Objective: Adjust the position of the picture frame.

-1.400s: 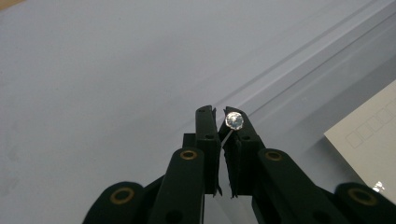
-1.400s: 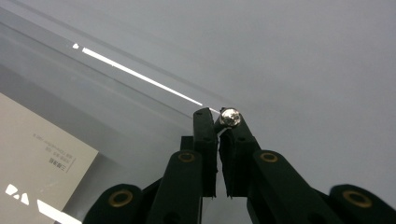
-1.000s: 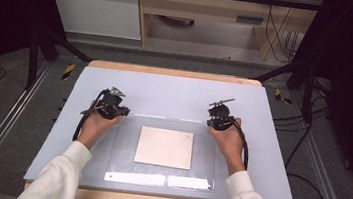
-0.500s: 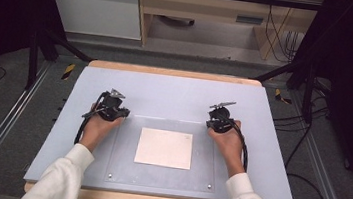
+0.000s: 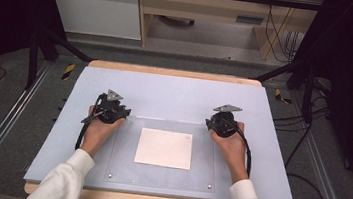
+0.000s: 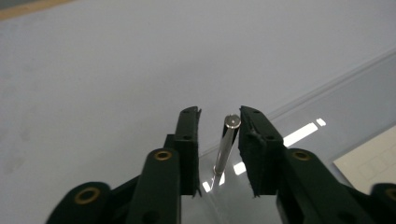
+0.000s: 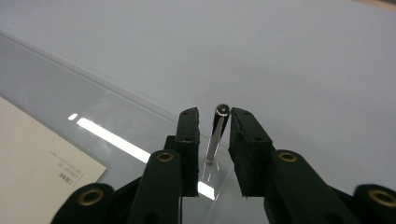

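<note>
Compared with a second ago, the two bright strips of glare along the lower edge of the clear plastic sheet (image 5: 121,166) have gone. The hands sit almost where they were, in the middle of the high view. That probably means the sheet has been let down flat on the worktop (image 5: 175,92), though the glare alone is thin proof. If so, the placing is done and what is left is to let go. The sheet lies in the lower middle of the high view with a white sheet of paper (image 5: 164,148) at its centre and two small metal studs (image 5: 110,175) at its bottom corners. The left tool (image 5: 113,106) is at the sheet's upper left corner. In the left gripper view its jaws stand apart around an upright metal pin (image 6: 227,144), which is very close to the jaw on the right of that frame and clear of the other. The right tool (image 5: 223,120) is at the upper right corner, its jaws likewise apart with a second pin (image 7: 215,133) between them and not pinched. A short line of print (image 7: 70,177) runs near the paper's corner at the lower left of the right gripper view, too small to read. No brand mark can be made out.
</note>
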Demonstrator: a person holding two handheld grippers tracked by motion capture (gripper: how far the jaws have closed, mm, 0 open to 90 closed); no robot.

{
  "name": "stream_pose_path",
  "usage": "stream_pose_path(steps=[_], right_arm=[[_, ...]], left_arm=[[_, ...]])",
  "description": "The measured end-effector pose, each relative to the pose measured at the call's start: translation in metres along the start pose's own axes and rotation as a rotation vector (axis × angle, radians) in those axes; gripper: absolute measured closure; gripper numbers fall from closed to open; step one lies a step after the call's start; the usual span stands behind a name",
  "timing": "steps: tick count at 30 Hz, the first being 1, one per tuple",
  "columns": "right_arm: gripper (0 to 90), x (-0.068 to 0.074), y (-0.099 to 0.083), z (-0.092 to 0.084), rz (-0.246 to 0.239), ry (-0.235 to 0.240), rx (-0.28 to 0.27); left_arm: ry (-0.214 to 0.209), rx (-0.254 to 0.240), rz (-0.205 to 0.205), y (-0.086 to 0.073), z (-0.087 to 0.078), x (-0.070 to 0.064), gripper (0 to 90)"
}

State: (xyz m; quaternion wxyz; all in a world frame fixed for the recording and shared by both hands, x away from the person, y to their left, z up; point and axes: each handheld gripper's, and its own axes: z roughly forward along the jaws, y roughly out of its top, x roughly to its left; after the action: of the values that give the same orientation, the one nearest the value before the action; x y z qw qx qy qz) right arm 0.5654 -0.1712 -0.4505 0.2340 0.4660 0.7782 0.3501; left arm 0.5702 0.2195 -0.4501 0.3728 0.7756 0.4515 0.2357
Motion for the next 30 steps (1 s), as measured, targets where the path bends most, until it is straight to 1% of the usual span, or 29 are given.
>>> stream_pose_path(steps=[1, 2, 4, 5, 7, 9, 10, 11, 12, 14, 15, 16, 17, 18, 20, 21, 22, 23, 24, 26, 30], right_arm=[[70.3, 0.001, 0.001, -0.002, -0.002, 0.001, -0.026], [69.9, 0.001, 0.002, -0.002, -0.005, -0.001, -0.035], [70.1, 0.003, 0.003, -0.004, -0.01, 0.004, -0.069], [70.7, 0.004, 0.004, -0.004, -0.016, 0.0, -0.074], [73.0, 0.005, 0.004, -0.002, -0.014, -0.011, -0.071], [78.0, 0.005, 0.003, -0.001, -0.006, -0.021, -0.072], [79.9, 0.005, 0.003, -0.001, -0.004, -0.022, -0.072], [83.7, 0.005, 0.003, -0.001, -0.01, -0.033, -0.072], [84.8, 0.005, 0.003, -0.001, -0.011, -0.038, -0.072], [85.2, 0.003, 0.003, -0.002, -0.007, -0.029, -0.073], [85.2, 0.004, 0.003, -0.002, -0.011, -0.033, -0.072], [85.2, 0.004, 0.003, -0.001, -0.011, -0.034, -0.073], [85.4, 0.004, 0.003, -0.001, -0.01, -0.033, -0.073], [85.3, 0.004, 0.003, -0.001, -0.008, -0.033, -0.073], [85.4, 0.004, 0.003, -0.002, -0.006, -0.03, -0.073], [85.4, 0.004, 0.003, -0.001, -0.008, -0.03, -0.074], [85.4, 0.003, 0.003, -0.001, -0.004, -0.029, -0.073], [85.5, 0.003, 0.003, -0.002, -0.004, -0.028, -0.072], [85.4, 0.003, 0.003, -0.002, -0.004, -0.028, -0.072], [85.5, 0.003, 0.004, -0.002, 0.0, -0.026, -0.07], [85.7, 0.003, 0.006, -0.001, 0.006, -0.024, -0.058]], left_arm=[[0.003, -0.009, -0.002, 0.0, -0.001, 0.0, 60.7], [0.013, -0.031, -0.004, 0.001, -0.004, -0.001, 58.7], [0.013, -0.074, -0.015, 0.001, -0.007, -0.001, 56.4], [0.015, -0.079, -0.013, 0.001, -0.008, -0.001, 55.3], [0.021, -0.097, -0.015, 0.001, -0.01, -0.001, 54.2], [0.034, -0.112, -0.008, 0.0, -0.012, -0.001, 54.5], [0.03, -0.113, -0.01, -0.001, -0.012, -0.002, 54.6], [0.027, -0.114, -0.012, -0.001, -0.013, -0.002, 55.4], [0.03, -0.113, -0.009, -0.002, -0.012, -0.003, 56.1], [0.032, -0.108, -0.005, -0.003, -0.012, -0.005, 59.1], [0.036, -0.11, -0.01, -0.003, -0.011, -0.005, 61.1], [0.031, -0.11, -0.014, -0.004, -0.011, -0.006, 63.2], [0.032, -0.11, -0.013, -0.004, -0.011, -0.006, 68.5], [0.04, -0.105, -0.009, -0.004, -0.01, -0.007, 70.1], [0.037, -0.091, -0.01, -0.005, -0.008, -0.008, 77.2], [0.044, -0.076, -0.013, -0.005, -0.007, -0.008, 78.7], [0.047, -0.07, -0.018, -0.005, -0.007, -0.009, 82.3], [0.047, -0.071, -0.018, -0.006, -0.007, -0.008, 84.0], [0.044, -0.07, -0.024, -0.005, -0.007, -0.008, 84.3], [0.043, -0.06, -0.014, -0.005, -0.008, -0.008, 84.6], [0.034, -0.028, -0.027, 0.0, -0.006, -0.006, 85.0]])
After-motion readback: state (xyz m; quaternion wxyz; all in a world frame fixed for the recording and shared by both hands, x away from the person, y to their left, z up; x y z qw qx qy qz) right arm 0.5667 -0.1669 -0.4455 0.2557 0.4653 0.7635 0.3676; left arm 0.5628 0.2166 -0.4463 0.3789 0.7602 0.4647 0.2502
